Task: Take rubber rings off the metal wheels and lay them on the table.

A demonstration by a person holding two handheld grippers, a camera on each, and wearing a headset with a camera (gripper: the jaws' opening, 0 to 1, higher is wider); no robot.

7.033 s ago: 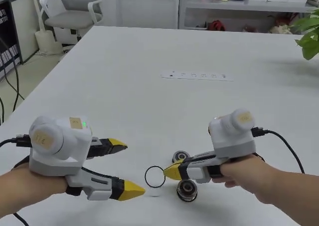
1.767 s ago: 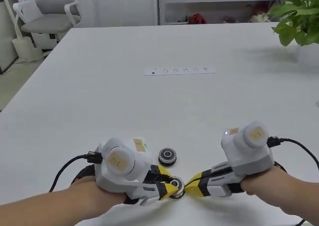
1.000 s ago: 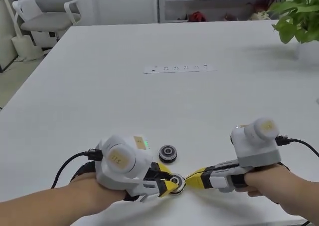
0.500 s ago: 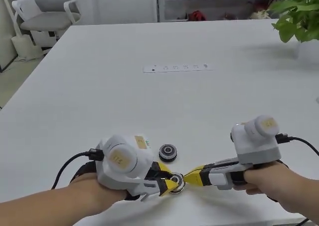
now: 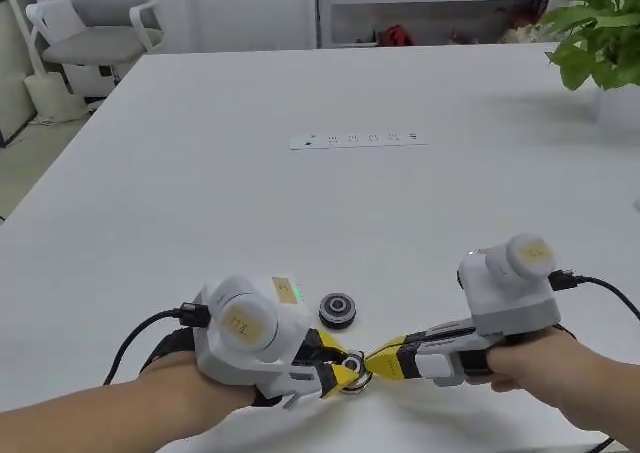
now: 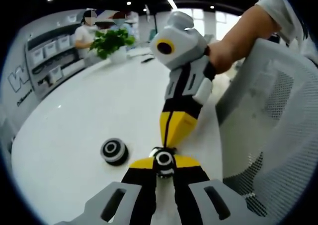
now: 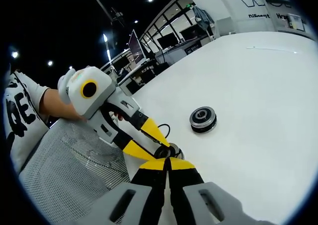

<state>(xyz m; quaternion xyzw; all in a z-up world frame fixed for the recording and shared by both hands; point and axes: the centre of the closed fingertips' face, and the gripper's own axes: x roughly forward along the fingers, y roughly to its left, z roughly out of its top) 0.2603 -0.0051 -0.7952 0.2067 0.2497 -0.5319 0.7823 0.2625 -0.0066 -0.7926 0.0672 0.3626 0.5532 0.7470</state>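
Where the two grippers meet near the front edge of the bench [image 5: 300, 223], the left gripper [image 5: 343, 371] has its yellow-tipped jaws clamped on a small metal wheel [image 6: 164, 160], one tip on each side of it, as its own view shows plainly. From the head view that wheel is mostly hidden behind the yellow tips, with just a sliver of rim visible. Whether it rests on the bench or is held just clear of it cannot be told.

The right gripper [image 7: 167, 163] comes in from the opposite side with its jaws pressed together into a single point that touches the wheel's edge. Whether a rubber ring is pinched between them is too small to make out.

A second wheel [image 5: 337, 309] lies flat on the bench just beyond the grippers, apart from both, with a dark band around a bright hub. Farther back along the middle of the bench lies a white socket strip [image 5: 360, 139], its details blurred. A potted plant [image 5: 598, 35] is cut off at the far right corner. In the left gripper view a mesh chair back [image 6: 268, 135] covers the right side.
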